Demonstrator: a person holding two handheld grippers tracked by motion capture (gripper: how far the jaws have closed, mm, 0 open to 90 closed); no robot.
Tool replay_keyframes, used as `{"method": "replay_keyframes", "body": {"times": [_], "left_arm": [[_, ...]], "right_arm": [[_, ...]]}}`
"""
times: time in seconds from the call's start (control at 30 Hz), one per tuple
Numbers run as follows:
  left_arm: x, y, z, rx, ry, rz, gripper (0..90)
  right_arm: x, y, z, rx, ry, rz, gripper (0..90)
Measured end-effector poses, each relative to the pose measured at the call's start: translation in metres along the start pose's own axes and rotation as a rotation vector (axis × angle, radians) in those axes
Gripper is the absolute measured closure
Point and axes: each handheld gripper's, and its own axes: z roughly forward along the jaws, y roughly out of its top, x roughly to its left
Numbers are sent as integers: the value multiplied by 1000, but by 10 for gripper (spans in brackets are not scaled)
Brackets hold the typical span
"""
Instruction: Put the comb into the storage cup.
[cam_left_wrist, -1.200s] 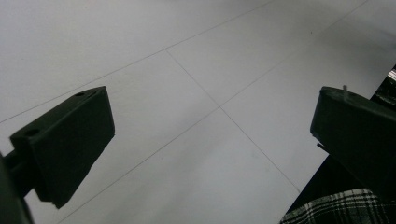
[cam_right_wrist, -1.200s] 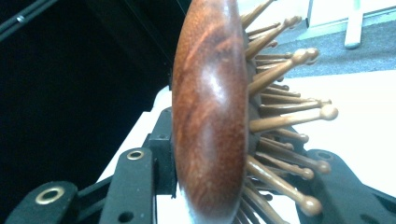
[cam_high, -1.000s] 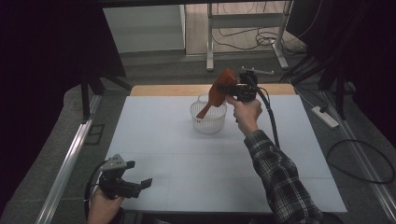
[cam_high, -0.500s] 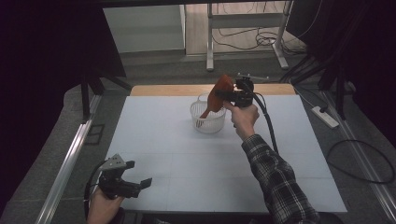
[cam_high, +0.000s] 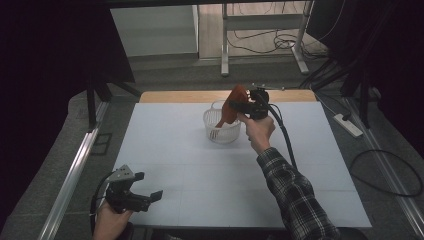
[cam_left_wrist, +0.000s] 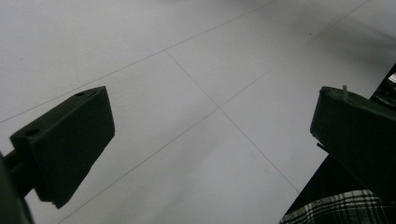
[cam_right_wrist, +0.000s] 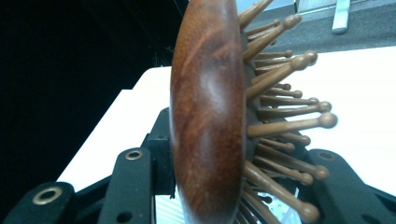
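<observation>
A reddish-brown wooden hairbrush (cam_high: 231, 106) with wooden pins is held over a white basket (cam_high: 222, 132) near the table's far middle. My right gripper (cam_high: 239, 106) is shut on the hairbrush head, its handle end dipping into the basket. In the right gripper view the hairbrush (cam_right_wrist: 208, 112) stands edge-on between the jaws, pins pointing right. My left gripper (cam_high: 145, 196) rests at the table's near left corner, jaws wide apart and nothing between them; the left gripper view looks down past its fingers (cam_left_wrist: 70, 140) at the bare table sheet.
The white table sheet (cam_high: 200, 170) spreads between the two hands. A clear container (cam_high: 217, 105) stands just behind the basket. A wooden strip (cam_high: 175, 96) runs along the table's far edge. A power strip (cam_high: 350, 125) and cables lie on the floor at the right.
My right gripper has sunk a little with the hairbrush, bringing its lower end down into the basket. The left gripper has stayed where it was.
</observation>
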Motion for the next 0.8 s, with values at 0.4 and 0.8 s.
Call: {"method": "replay_keyframes", "body": {"times": [0.4,0.8], "left_arm": [[0,1,1,4,1,-2,0],[0,1,2,8,2,-3,0]], "right_arm": [[-9,-9,-2,-25,-16,44,490],[-22,-14,-3,-27,-15,92,461]]}}
